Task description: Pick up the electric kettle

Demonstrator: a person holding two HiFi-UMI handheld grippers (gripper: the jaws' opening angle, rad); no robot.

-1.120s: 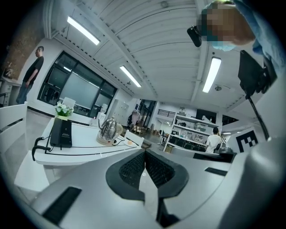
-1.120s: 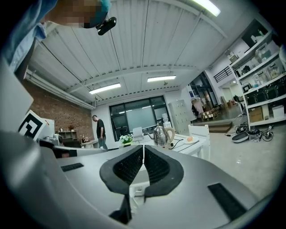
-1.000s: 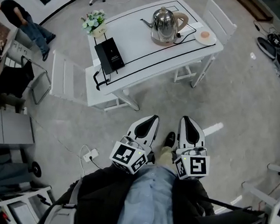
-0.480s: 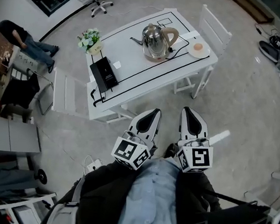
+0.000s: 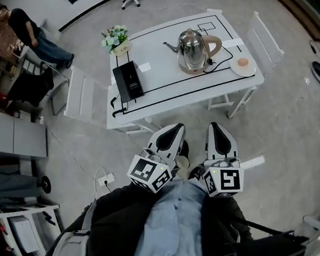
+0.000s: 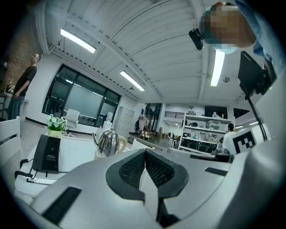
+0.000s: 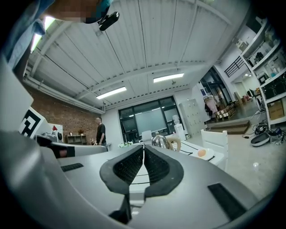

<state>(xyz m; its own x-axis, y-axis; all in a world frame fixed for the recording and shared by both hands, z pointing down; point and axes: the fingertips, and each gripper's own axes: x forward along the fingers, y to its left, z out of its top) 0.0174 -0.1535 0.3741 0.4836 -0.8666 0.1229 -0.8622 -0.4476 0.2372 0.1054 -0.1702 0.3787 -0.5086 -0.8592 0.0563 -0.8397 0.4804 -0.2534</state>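
A shiny steel electric kettle (image 5: 195, 50) with a tan handle stands on its base on the white table (image 5: 165, 74), towards the right end. It also shows small and far in the left gripper view, kettle (image 6: 107, 142), and in the right gripper view, kettle (image 7: 161, 142). My left gripper (image 5: 177, 130) and right gripper (image 5: 212, 129) hang side by side in front of my body, short of the table's near edge. Both are shut with nothing between the jaws; left gripper (image 6: 144, 153) and right gripper (image 7: 143, 149) point level at the table.
On the table are a black box (image 5: 129, 80), a pot of flowers (image 5: 117, 39) and a white plate (image 5: 244, 66) with an orange item. White chairs (image 5: 84, 96) stand at both ends. A person (image 5: 31, 32) stands at the far left. A power strip (image 5: 104, 179) lies on the floor.
The table and kettle have shifted in the head view and lie closer to my grippers, which have come forward over the floor. Both grippers stayed shut.
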